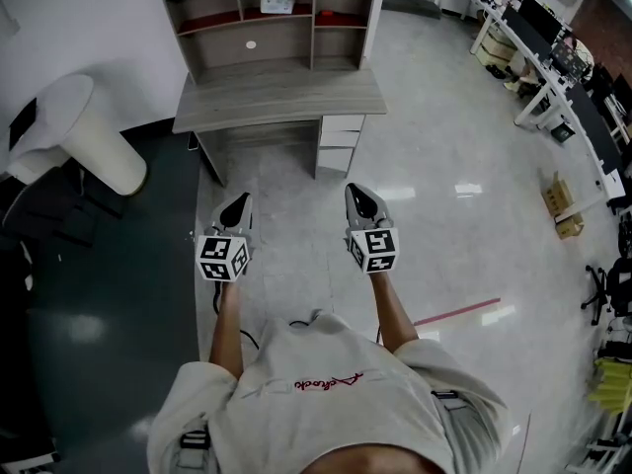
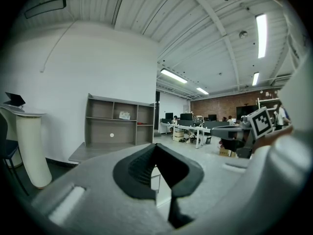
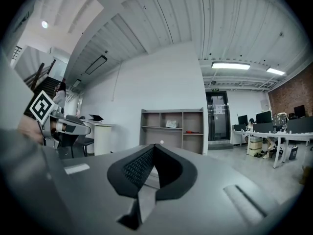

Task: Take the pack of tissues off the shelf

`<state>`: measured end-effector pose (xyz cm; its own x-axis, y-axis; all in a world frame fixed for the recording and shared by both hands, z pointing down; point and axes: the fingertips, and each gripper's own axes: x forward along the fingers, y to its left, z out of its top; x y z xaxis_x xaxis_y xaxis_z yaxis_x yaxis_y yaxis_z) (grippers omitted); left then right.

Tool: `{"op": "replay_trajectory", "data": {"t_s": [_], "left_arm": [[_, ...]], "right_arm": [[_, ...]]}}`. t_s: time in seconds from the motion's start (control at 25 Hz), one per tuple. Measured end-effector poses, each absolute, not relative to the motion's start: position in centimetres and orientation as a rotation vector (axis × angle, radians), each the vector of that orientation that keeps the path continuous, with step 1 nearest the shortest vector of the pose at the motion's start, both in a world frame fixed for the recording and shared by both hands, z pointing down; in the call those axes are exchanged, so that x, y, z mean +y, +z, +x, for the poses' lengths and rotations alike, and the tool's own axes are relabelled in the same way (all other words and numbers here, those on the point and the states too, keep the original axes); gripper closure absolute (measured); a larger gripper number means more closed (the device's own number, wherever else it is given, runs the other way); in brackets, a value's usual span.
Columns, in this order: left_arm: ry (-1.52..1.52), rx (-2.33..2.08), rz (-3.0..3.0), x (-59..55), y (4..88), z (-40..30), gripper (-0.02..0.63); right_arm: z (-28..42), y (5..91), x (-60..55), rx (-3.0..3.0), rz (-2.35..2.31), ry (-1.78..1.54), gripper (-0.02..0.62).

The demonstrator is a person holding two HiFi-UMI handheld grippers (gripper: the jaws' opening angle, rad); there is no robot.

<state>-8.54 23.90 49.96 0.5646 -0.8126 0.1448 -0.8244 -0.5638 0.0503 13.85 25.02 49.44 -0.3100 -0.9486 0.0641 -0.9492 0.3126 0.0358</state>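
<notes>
While the person stands back from the furniture, both tools are just held out in front, so here's the rundown left to right.

Way off to the left of the left gripper [image 1: 236,208] there's one white pedestal [image 1: 94,136], a smooth, rounded column with a small dark tablet-like thing on top. The left gripper itself has its two dark ribbed pads pinched together with nothing between them, and one black-and-white marker cube [image 1: 223,257] sits on its back end.

Straight ahead of both grippers, and well apart from them, is one grey wood-grain desk [image 1: 281,97] with a matching shelf unit [image 1: 212,62] standing on it. The top row has three boxy cubbies. The pack of tissues [image 1: 277,0] sits in the middle one, a pale, soft-looking block, closer to the right gripper's line than the left's. There's something red and flat [image 1: 341,16] in the cubby to its right, and one small white round dot [image 1: 251,44] on the back panel below.

The right gripper [image 1: 363,203] is the same deal: pads closed on each other, empty, one marker cube [image 1: 373,249] on it. Just ahead of it, under the desk's right end, is a stack of white drawers [image 1: 339,136].

Behind and to the right of the right gripper, a single red tape line [image 1: 459,311] runs across the glossy pale floor. Further right there are two cardboard boxes [image 1: 563,205] beside a row of white office desks [image 1: 553,77] with dark monitors.
</notes>
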Motion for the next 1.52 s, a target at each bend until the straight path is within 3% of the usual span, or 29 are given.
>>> {"op": "replay_trajectory", "data": {"t_s": [0.48,0.84,1.52], "left_arm": [[0.146,-1.459,2.657,22.1,50.7,-3.6,0.606],[0.152,-1.484,2.634,17.7,51.5,-4.5,0.606],[0.111,-1.318,2.721,-4.1,49.4,-7.3,0.606]], "right_arm": [[19.3,50.2,22.2,-2.513,1.750,0.018,0.588],[18.1,51.2,17.5,-2.539,1.712,0.038,0.589],[14.0,48.1,-2.6,-2.448,1.824,-0.010,0.589]]}}
